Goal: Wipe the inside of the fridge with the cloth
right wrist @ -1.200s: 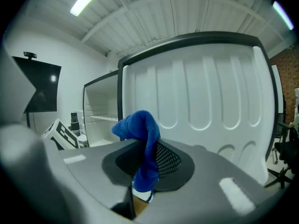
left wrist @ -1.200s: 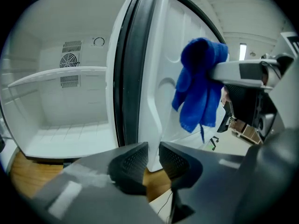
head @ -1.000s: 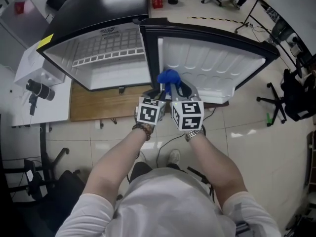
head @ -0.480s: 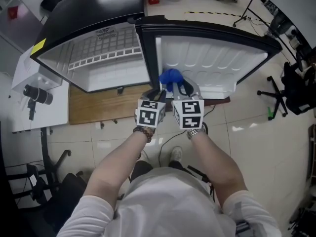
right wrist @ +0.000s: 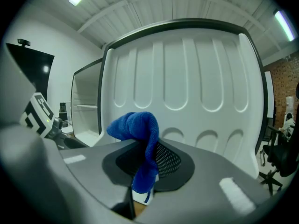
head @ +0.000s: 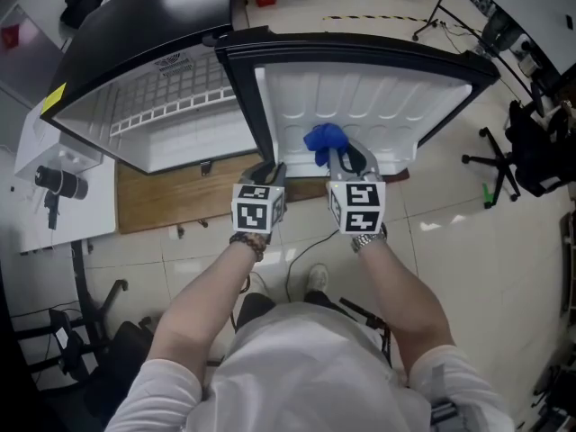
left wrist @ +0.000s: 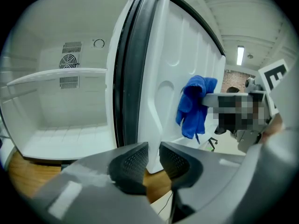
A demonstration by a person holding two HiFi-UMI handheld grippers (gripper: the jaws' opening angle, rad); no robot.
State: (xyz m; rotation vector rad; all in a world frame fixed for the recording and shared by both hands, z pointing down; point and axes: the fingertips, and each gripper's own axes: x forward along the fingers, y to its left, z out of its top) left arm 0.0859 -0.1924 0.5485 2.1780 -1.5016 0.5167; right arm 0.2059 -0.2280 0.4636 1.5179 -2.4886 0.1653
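Observation:
The fridge (head: 180, 138) stands open, its white cavity at left and its door (head: 378, 97) swung out to the right. My right gripper (head: 340, 158) is shut on a blue cloth (head: 324, 140), which bunches above the jaws and hangs between them (right wrist: 138, 139), just in front of the door's ribbed inner liner (right wrist: 201, 78). My left gripper (head: 267, 169) sits low by the door's hinge edge, jaws a narrow gap apart with nothing in them (left wrist: 153, 155). From the left gripper view the cloth (left wrist: 194, 104) hangs beside the door liner (left wrist: 163, 78).
A white shelf (left wrist: 56, 73) crosses the cavity, with a fan vent on the back wall. The fridge rests on a wooden platform (head: 171, 196). A white table (head: 54, 214) with a black device stands at left. An office chair (head: 504, 178) is at right, a cable (head: 301, 255) lies on the floor.
My right gripper has carried the cloth to the right, away from the left gripper and along the door liner. The left gripper has stayed by the hinge edge.

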